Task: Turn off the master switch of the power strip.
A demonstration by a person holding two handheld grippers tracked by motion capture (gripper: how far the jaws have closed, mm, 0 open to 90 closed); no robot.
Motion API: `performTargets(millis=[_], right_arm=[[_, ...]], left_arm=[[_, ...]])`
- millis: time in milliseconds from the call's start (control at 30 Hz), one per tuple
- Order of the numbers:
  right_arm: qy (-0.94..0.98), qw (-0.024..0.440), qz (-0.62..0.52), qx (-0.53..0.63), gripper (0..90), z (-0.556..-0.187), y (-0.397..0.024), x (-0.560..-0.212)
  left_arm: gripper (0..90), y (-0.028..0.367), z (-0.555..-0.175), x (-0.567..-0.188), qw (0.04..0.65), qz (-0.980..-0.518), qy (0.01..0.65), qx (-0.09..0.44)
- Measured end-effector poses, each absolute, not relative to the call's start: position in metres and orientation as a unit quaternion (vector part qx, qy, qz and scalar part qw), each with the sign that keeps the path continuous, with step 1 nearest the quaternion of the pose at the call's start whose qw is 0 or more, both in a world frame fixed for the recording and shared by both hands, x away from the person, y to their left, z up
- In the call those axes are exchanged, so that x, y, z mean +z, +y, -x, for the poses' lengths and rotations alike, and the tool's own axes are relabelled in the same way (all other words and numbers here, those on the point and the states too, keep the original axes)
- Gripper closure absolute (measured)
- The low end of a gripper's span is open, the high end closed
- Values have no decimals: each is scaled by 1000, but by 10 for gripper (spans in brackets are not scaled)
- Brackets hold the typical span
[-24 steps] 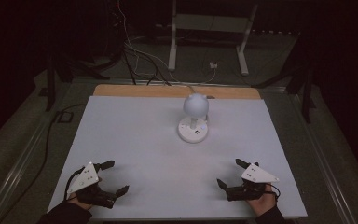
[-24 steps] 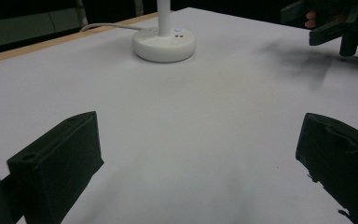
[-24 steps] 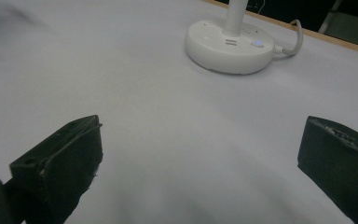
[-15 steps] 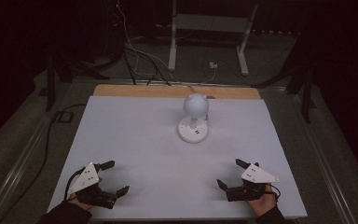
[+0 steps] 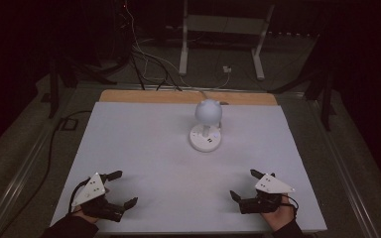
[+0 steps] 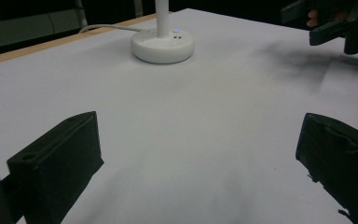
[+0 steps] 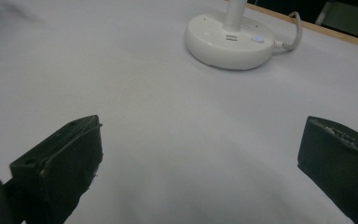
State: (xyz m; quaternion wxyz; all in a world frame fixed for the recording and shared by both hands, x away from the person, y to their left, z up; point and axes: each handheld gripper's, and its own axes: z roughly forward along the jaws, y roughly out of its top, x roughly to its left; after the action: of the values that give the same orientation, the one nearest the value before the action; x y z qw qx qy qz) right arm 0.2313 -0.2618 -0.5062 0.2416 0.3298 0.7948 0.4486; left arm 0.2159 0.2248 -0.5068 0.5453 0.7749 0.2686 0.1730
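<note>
While neither tool touches it, the lamp (image 5: pixel 207 126) stands upright on the far half of the surface (image 5: pixel 149 148), about midway across its width. Its round white base (image 5: pixel 206 140) rests flat on the surface, a short stem rises from the base, and a globe-shaped head (image 5: pixel 208 112) sits above. On top of the base a small blue light (image 7: pixel 257 39) glows, with two dark marks beside the stem. A white cord (image 7: pixel 294 29) leaves the base on the side away from the person and runs over the wooden strip (image 5: pixel 144 96) that borders the surface beyond the lamp.

Nearer than the lamp and well apart from it, the left hand-held gripper (image 5: pixel 117 189) lies low over the surface, to the lamp's left. Its jaws stand wide apart with nothing between them. The right hand-held gripper (image 5: pixel 244 185) sits at a matching place to the lamp's right, equally well apart from it. Its jaws are likewise spread wide and empty. Each carries a pale three-cornered plate on top. Both point toward the lamp, whose base appears ahead of the jaws in each gripper view.

Beyond the lamp, past the surface, cables (image 5: pixel 144 59) lie on the floor near a metal stand (image 5: pixel 223 29).
</note>
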Motion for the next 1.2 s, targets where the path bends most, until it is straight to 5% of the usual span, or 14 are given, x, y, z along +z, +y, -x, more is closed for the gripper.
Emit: performTargets(millis=[767, 1200], right_arm=[[808, 187, -325, 455, 0, -234, -242, -462], [801, 205, -305, 473, 0, -252, -236, -438]], left_arm=[[7, 225, -216, -507, 544, -775, 271, 173], [7, 225, -216, -507, 546, -774, 271, 172]])
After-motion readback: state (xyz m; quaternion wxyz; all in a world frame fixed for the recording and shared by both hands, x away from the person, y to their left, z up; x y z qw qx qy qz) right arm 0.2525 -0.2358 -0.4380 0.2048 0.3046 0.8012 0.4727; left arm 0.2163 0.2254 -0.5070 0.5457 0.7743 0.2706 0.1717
